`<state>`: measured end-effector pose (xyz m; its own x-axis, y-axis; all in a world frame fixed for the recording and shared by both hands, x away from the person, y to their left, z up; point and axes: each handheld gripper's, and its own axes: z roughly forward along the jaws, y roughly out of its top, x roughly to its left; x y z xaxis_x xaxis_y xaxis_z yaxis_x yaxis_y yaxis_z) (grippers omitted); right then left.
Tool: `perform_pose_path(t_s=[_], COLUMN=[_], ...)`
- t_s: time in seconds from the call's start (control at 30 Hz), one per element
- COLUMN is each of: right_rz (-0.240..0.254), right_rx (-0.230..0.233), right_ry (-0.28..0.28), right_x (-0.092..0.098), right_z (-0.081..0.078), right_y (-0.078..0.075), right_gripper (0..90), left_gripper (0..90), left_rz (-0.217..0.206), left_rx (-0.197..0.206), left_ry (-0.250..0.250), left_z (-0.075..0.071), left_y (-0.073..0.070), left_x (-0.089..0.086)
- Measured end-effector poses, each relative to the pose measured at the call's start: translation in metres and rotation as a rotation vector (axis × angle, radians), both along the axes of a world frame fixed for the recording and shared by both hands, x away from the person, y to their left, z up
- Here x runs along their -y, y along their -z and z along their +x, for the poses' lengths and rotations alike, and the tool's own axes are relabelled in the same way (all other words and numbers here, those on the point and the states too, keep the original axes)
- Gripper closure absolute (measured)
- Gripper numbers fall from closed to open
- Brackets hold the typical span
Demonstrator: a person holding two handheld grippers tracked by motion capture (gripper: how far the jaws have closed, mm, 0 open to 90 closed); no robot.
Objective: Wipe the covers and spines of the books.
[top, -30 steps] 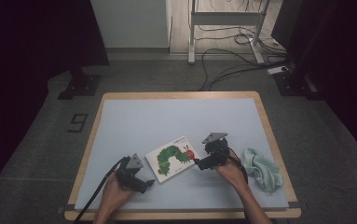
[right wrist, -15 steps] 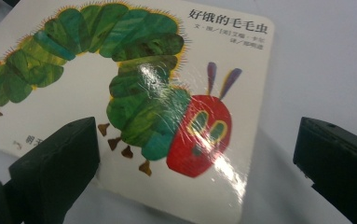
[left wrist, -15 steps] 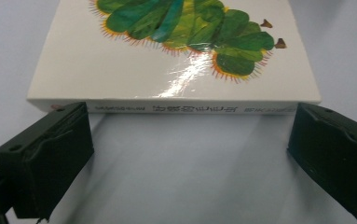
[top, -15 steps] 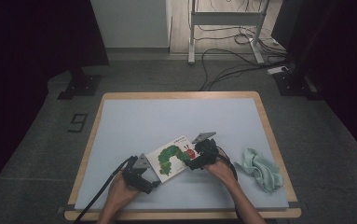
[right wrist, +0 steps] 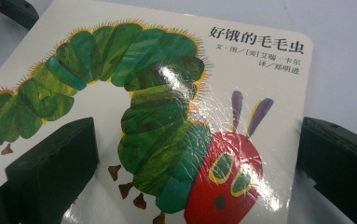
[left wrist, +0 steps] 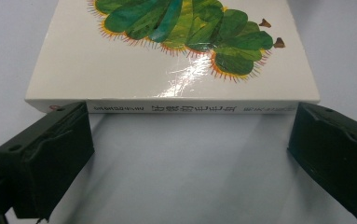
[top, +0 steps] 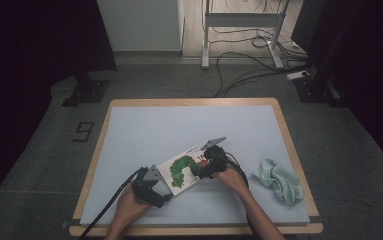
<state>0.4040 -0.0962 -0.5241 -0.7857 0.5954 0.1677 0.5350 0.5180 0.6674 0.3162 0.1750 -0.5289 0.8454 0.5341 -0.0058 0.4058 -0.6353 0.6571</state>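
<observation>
Pale blue tabletop (top: 144, 130), wood-rimmed, dark room. White glossy board book with green caterpillar cover (top: 183, 169) lies flat near front centre. Left gripper (top: 154, 192) spread wide at its spine; right gripper (top: 206, 167) likewise released over the cover. Risk: slick cover may skid from a one-sided nudge. Mint cloth (top: 279, 179) lies well apart; open room behind.

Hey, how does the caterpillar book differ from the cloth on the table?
The book is flat, stiff and white with a green caterpillar; the cloth is crumpled, soft-looking and plain pale green. The book sits between the left gripper and right gripper; the cloth lies apart at the right. Both rest on the table.
</observation>
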Motion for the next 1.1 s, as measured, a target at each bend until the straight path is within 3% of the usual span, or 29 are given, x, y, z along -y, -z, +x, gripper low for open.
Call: perform_pose_path(t_s=[0.17, 0.5, 0.8, 1.1], right_rz=[0.058, 0.137, 0.146, 0.159], right_rx=[-0.040, -0.072, -0.066, -0.071], right_ry=[0.019, 0.051, 0.056, 0.062], right_x=[0.006, 0.015, 0.018, 0.022], right_z=[0.003, -0.001, -0.008, -0.012], right_y=[-0.006, -0.015, -0.026, -0.025], right_gripper=[1.6, 2.6, 2.7, 3.1], left_gripper=[0.0, 0.0, 0.0, 0.0], left_rz=[0.000, 0.000, -0.001, -0.001], left_rx=[0.000, -0.001, -0.001, 0.000], left_ry=[0.000, 0.001, 0.001, 0.001], left_z=[0.000, 0.000, 0.000, 0.000], left_y=[0.000, 0.000, 0.000, 0.000], left_x=[0.000, 0.000, 0.000, 0.000])
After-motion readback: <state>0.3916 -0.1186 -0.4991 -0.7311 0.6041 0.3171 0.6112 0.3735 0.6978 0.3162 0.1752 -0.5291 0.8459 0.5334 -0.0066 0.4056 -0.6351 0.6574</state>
